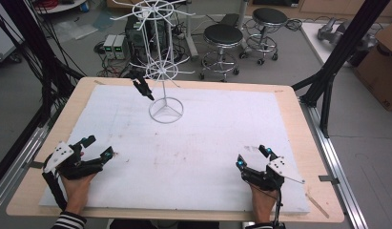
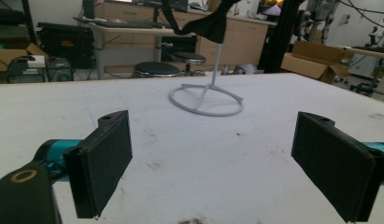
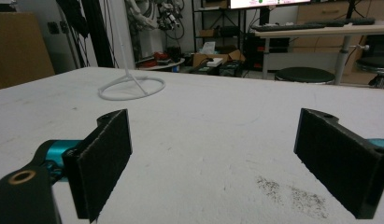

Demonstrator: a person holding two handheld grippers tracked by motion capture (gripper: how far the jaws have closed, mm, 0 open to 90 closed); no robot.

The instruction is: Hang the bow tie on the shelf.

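Observation:
A white wire rack (image 1: 158,62) stands on a ring base (image 1: 165,110) at the back middle of the white mat (image 1: 198,143). A black piece of cloth (image 1: 143,88) hangs from its lower tier, on the left side. My left gripper (image 1: 99,147) rests low at the mat's front left, open, with nothing between its pads. My right gripper (image 1: 253,157) sits at the front right, also open and empty. The left gripper view has the ring base (image 2: 206,100) and the black cloth (image 2: 203,23) ahead of the gripper (image 2: 222,168). In the right gripper view the base (image 3: 131,87) lies far left of the gripper (image 3: 217,163).
The mat lies on a wooden table (image 1: 298,119) with black frame posts (image 1: 341,52) at its back corners. Two black stools (image 1: 223,36) stand on the floor behind, beside power units (image 1: 115,46). A cardboard box (image 1: 382,62) sits at the far right.

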